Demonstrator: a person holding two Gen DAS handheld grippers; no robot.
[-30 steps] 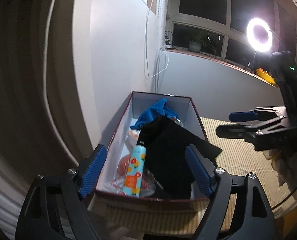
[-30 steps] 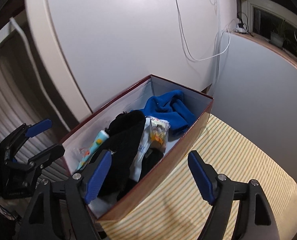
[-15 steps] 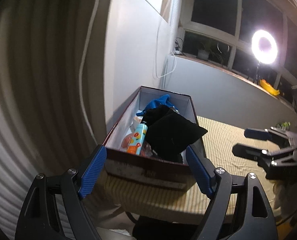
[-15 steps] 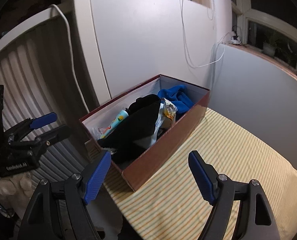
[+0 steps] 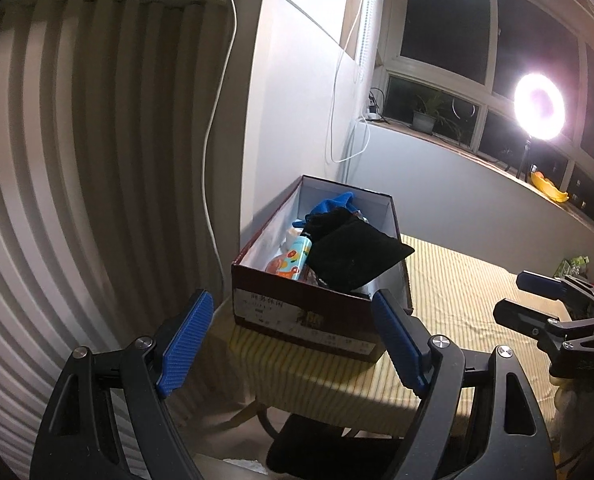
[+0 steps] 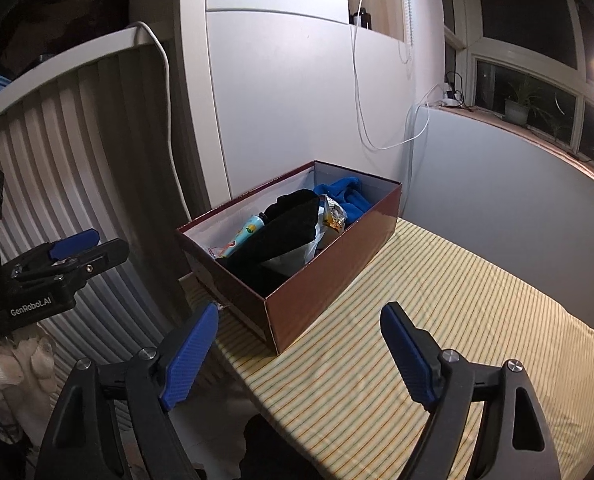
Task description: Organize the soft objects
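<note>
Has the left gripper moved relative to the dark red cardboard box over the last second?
Yes. The left gripper has pulled back from the dark red cardboard box, whose near wall now sits beyond its open fingertips.

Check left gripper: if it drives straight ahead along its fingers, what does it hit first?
Most likely the near end wall of the shoebox, centred between the open left gripper fingers. Depth is uncertain.

box (image 6: 321, 276) on table (image 6: 457, 320) corner | cloths (image 6: 281, 224), bottle (image 6: 243, 236) inside box | wall (image 6: 281, 92) behind
</note>
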